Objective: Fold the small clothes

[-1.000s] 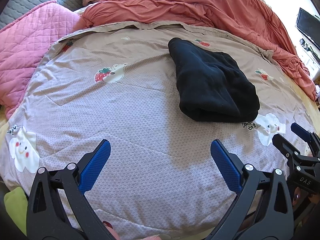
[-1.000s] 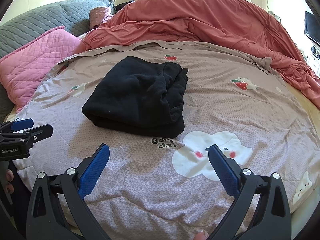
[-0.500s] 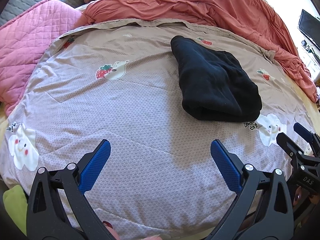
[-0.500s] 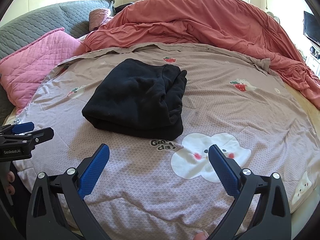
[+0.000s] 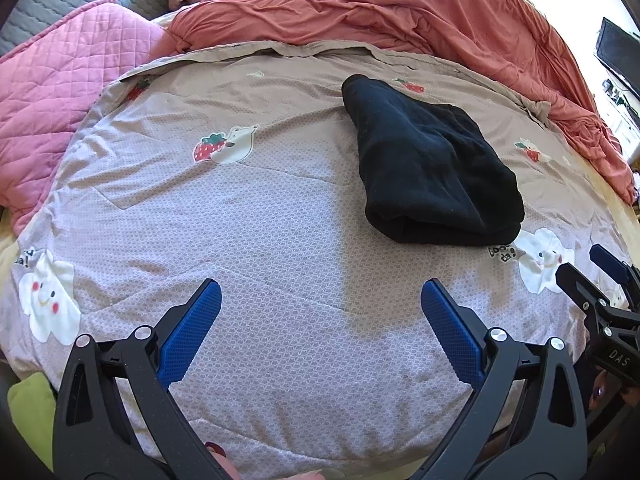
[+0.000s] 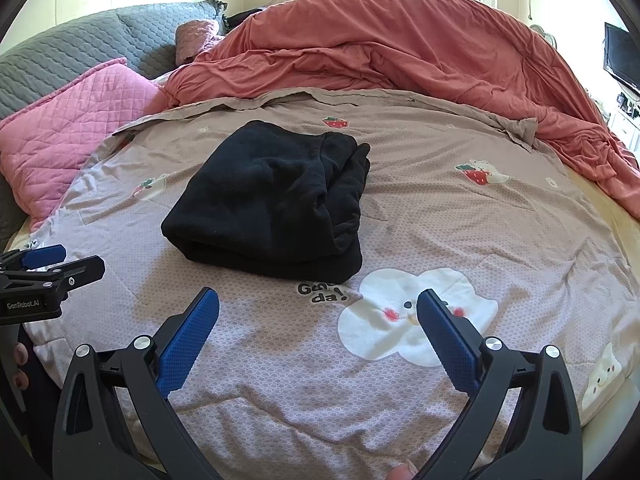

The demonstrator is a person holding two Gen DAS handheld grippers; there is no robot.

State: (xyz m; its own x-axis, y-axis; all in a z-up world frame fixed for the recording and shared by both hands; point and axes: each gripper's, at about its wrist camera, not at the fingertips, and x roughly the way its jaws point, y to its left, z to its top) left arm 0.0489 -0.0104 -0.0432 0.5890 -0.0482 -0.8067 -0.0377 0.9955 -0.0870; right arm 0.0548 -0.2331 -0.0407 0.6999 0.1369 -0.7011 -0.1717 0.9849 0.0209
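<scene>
A black garment [image 5: 428, 168] [image 6: 272, 204] lies folded in a thick bundle on the patterned grey-pink quilt [image 5: 256, 216] [image 6: 460, 216]. My left gripper [image 5: 320, 292] hangs open above the quilt near the bed's front edge, well short of the garment and to its left. My right gripper [image 6: 318, 300] is open too, nothing between its blue pads, just in front of the bundle's near fold. Each gripper shows at the edge of the other's view: the right one [image 5: 600, 276] and the left one [image 6: 52, 266].
A rumpled red duvet [image 6: 400, 56] is heaped across the back and right of the bed. A pink quilted pillow [image 5: 52, 92] lies at the left, with a grey quilted headboard [image 6: 60, 56] behind it. A TV [image 6: 622, 58] stands at far right. Something yellow-green [image 5: 32, 404] sits below the bed's front-left edge.
Both grippers have drawn back and lifted a little, so the black garment sits slightly farther off in both views. Both stay open.
</scene>
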